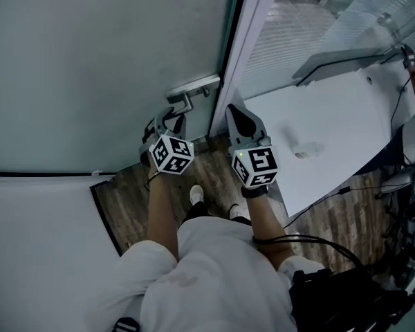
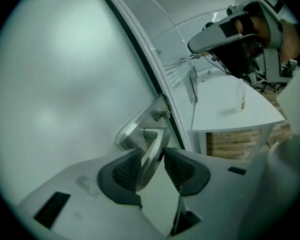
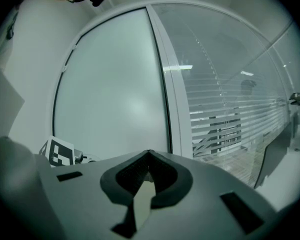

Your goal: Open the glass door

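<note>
The frosted glass door fills the left of the head view and stands closed, its right edge tight against the white door frame. The person stands square in front of it.

The left gripper reaches up to the lever handle, which is mounted at the door's right edge, just beside the frame. In the left gripper view the lever's flat metal bar runs between the two ribbed fingers. They are closed onto it, with one pad flat against the metal and the other pressing its far edge. The grip sits partway along the bar, not at its free end.

To the right, the right gripper is held up in front of the frame. Its fingers meet at the tips with nothing between them. Beyond it, behind a slatted glass partition, stands a white worktop.

The step in hand looks like turning the lever to free the latch. Doing it well calls for a firm clamp so the smooth metal cannot slide through the pads. The wrist should roll about the lever's spindle, not drag straight down. Once the lever stops, the door should follow its hinge arc; which way it swings cannot be told from here. The right gripper is best kept clear of the gap between door edge and frame.
</note>
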